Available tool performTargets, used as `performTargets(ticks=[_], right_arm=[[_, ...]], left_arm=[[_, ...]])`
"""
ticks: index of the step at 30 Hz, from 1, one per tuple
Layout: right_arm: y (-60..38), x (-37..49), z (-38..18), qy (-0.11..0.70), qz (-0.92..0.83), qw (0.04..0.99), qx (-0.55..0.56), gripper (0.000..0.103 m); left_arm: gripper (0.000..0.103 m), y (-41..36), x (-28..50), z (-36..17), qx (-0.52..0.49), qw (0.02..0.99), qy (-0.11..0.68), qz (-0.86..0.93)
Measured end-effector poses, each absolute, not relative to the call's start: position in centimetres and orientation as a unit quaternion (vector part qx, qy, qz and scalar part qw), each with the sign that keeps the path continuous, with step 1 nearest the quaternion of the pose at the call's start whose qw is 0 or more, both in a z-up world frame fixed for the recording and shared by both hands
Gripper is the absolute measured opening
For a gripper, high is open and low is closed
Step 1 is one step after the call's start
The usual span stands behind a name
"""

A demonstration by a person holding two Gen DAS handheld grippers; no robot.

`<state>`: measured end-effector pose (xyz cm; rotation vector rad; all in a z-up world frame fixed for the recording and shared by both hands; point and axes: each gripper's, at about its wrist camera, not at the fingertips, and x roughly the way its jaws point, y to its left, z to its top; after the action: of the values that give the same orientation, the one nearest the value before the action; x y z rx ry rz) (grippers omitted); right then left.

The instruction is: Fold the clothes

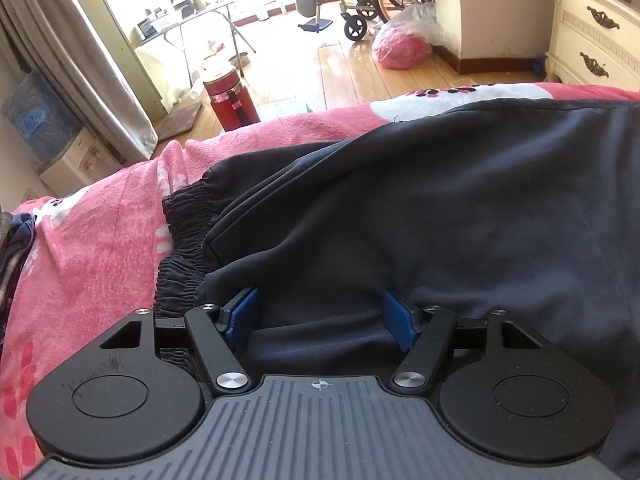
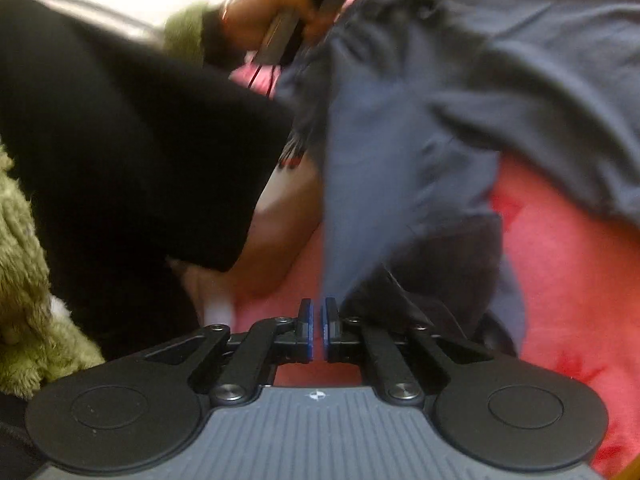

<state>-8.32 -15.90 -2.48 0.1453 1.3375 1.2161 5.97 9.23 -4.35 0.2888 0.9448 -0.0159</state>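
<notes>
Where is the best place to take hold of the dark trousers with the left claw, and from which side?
Probably the gathered waistband: thick, bunched, lying at the dark trousers' left end on the pink blanket. Bring the open left claw from that left side.

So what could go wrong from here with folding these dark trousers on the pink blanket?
1. The left hand-held gripper stands open over the dark trousers, pinning nothing, so that end may slide when pulled.
2. The right hand-held gripper is nearly shut, and cloth draping by its pads may be only thinly caught, if at all, and may slip out.
3. The pink blanket is rumpled, so it may bunch under the fold.
</notes>
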Motion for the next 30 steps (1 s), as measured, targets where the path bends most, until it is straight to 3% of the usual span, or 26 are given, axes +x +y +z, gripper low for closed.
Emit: performTargets(ticks=[4, 9, 17, 19, 21, 25, 30], right_arm=[[-16.0, -8.4, -1.4, 0.578, 0.551, 0.600, 0.060, 0.016], [-17.2, -8.3, 0.4, 0.565, 0.572, 0.590, 0.075, 0.018], [-23.8, -4.4, 3.4, 0.518, 0.500, 0.675, 0.165, 0.023], [-26.2, -2.8, 4.0, 0.492, 0.455, 0.713, 0.207, 0.039], [-28.3, -0.8, 3.9, 0.466, 0.392, 0.753, 0.250, 0.046], [-32.0, 2.5, 1.8, 0.452, 0.247, 0.801, 0.307, 0.046], [-34.6, 4.9, -1.2, 0.450, 0.161, 0.806, 0.349, 0.046]], left_arm=[[0.070, 9.2, 6.0, -4.4, 0.141, 0.880, 0.453, -0.007], [0.070, 9.5, 5.7, -4.2, 0.140, 0.881, 0.452, -0.010], [0.075, 12.4, 3.2, -0.2, 0.124, 0.906, 0.402, -0.040], [0.084, 13.5, 3.7, 0.5, 0.106, 0.917, 0.382, -0.034], [0.084, 14.6, 5.0, 0.7, 0.087, 0.923, 0.373, -0.023], [0.083, 16.3, 8.7, 0.3, 0.075, 0.932, 0.354, 0.000], [0.080, 16.2, 12.5, -1.4, 0.136, 0.920, 0.366, -0.023]])
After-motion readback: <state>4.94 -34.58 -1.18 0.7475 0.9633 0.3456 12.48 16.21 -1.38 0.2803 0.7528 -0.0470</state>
